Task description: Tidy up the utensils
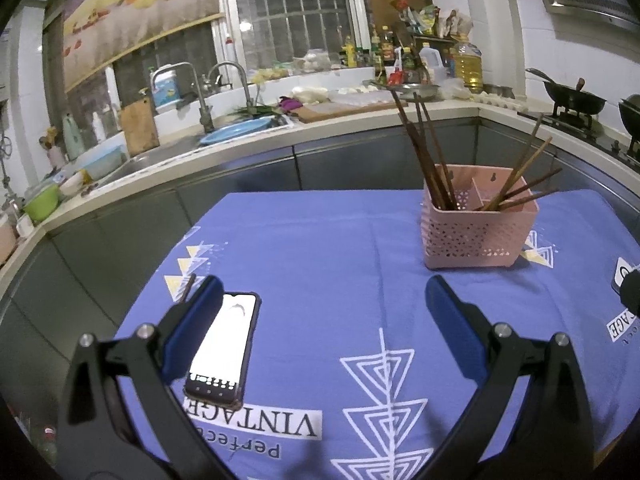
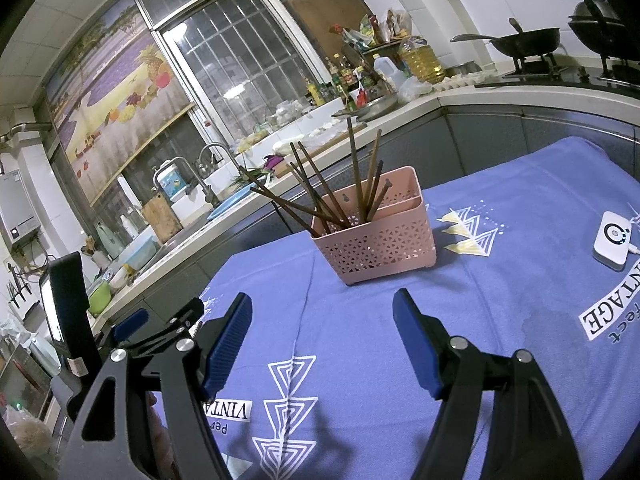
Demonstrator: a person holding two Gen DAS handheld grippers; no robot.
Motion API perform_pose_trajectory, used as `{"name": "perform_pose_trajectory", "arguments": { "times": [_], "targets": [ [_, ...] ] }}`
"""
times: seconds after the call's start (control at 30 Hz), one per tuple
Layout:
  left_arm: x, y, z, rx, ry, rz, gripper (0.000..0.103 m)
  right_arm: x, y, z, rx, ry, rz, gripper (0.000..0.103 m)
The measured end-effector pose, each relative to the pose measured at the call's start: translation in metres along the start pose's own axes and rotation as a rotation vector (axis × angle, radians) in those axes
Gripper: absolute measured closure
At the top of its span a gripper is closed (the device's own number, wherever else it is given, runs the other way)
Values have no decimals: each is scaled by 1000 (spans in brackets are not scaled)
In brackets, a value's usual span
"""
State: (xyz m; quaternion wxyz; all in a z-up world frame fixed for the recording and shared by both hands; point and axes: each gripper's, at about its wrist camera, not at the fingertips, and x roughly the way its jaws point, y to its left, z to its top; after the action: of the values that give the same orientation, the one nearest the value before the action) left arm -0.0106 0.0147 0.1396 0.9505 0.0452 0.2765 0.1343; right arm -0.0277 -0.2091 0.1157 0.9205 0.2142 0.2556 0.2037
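A pink perforated utensil basket (image 1: 476,232) stands on the blue tablecloth (image 1: 328,248); it also shows in the right wrist view (image 2: 376,236). Several dark brown chopsticks (image 1: 428,160) lean in its two compartments, also seen in the right wrist view (image 2: 320,200). One loose chopstick (image 1: 187,288) lies on the cloth by the left gripper's left finger. My left gripper (image 1: 324,304) is open and empty above the cloth, short of the basket. My right gripper (image 2: 322,320) is open and empty in front of the basket. The left gripper's body (image 2: 132,332) appears at the left of the right wrist view.
A smartphone (image 1: 222,350) with a lit screen lies on the cloth beside the left gripper's left finger. A small white device (image 2: 612,240) with a cable lies at the cloth's right. Behind the table runs a kitchen counter (image 1: 280,132) with sink, bottles and a stove with woks (image 2: 528,46).
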Motion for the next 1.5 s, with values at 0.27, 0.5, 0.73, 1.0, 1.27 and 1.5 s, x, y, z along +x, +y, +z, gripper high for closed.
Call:
{"name": "perform_pose_trajectory", "arguments": {
  "times": [0.27,0.5,0.73,1.0,1.27,1.5],
  "targets": [
    [-2,-3,-2,6,-4,20,6,1,2,-3,-1,0,0,30],
    [-2,-2,-2,8,8,18,6,1,3,-4,-1,0,0,30],
    [-1,-1,-4,5,18,12,6,1,4,-4,1,0,-1,30],
    [-1,-1,-8,8,29,5,6,1,2,-3,1,0,0,30],
    [0,0,-7,8,32,1,6,1,2,-3,2,1,2,30],
    [1,-2,-8,32,46,2,6,2,3,-4,0,2,2,30]
  ]
}}
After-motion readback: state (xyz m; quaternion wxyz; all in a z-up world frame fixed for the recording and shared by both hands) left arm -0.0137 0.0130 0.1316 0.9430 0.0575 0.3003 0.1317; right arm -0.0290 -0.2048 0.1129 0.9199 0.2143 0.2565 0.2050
